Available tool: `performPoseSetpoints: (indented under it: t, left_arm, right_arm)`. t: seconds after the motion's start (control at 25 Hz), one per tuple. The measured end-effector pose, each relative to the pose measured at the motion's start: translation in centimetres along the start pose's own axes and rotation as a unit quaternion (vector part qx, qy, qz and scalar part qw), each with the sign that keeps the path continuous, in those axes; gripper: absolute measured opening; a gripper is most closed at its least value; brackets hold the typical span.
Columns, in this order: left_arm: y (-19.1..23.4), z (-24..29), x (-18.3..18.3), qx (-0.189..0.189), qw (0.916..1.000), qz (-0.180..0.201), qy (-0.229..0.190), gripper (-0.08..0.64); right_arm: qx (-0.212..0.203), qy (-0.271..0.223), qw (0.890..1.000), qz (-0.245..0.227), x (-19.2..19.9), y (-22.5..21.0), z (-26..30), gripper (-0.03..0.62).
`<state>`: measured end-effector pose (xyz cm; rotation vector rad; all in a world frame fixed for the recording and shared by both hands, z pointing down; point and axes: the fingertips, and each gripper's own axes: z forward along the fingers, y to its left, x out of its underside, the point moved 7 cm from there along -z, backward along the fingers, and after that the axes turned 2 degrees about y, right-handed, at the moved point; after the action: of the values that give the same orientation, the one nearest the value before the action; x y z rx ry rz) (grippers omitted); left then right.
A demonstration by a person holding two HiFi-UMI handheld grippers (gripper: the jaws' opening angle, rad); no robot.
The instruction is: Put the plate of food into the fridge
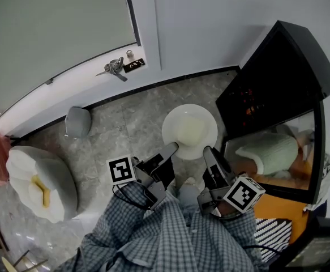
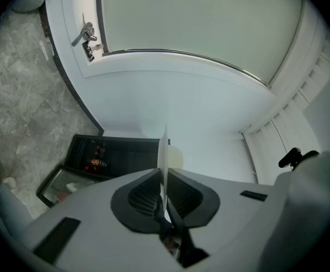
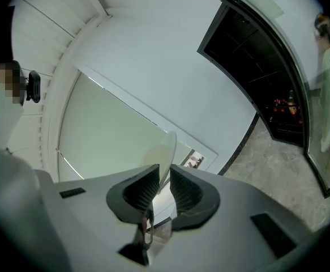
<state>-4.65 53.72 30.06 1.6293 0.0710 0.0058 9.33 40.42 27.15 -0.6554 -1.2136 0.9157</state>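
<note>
What lies on the round white plate (image 1: 189,130) is only a pale, cream-coloured mound whose kind cannot be made out, and in both gripper views the plate shows edge-on as a thin white blade, so the food is little more than a faint bulge. The inside of the small black fridge (image 1: 278,72) is dark, with only a few reddish and orange spots on one shelf. Its open glass-fronted door (image 1: 278,157) mostly gives back a reflection, and the right edge of the head view cuts off both fridge and door. The person's arms in checked sleeves (image 1: 170,237) cover the gripper handles. The plate is held level above the grey marbled tile floor (image 1: 125,123), just left of the fridge opening and outside it, in front of the person. The left gripper (image 1: 173,148) has its jaws closed tight on the plate's near-left rim, the dark ribbed pads pressed against the thin edge. The right gripper (image 1: 208,151) pinches the near-right rim the same way, its jaws narrowed to the rim's thickness. The two grip points sit near each other on the side of the plate closest to the person. Well to the left stands a white door with a metal lever handle (image 1: 115,67).
</note>
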Motion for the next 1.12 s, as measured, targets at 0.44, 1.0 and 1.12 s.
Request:
performPoseSetpoints:
  t: [0.44,1.0,1.12]
  left_arm:
    - [-0.3,0.1,-0.4,0.0,0.9998,0.011,0.013,0.032]
    - [0.0,3.6,-2.5,-0.002,1.0,0.007,-0.006,0.032]
    - [0.0,5.0,-3.2,-0.002,0.9999,0.006,-0.013,0.032]
  right_arm:
    - [0.007,-0.022,1.0,-0.001,0.3,0.3,-0.2,0.064]
    - [-0.014,0.003,1.0,0.006,-3.5,-1.4,2.6,0.064]
    - [-0.019,0.012,1.0,-0.004,-5.1,-1.9,3.4,0.065]
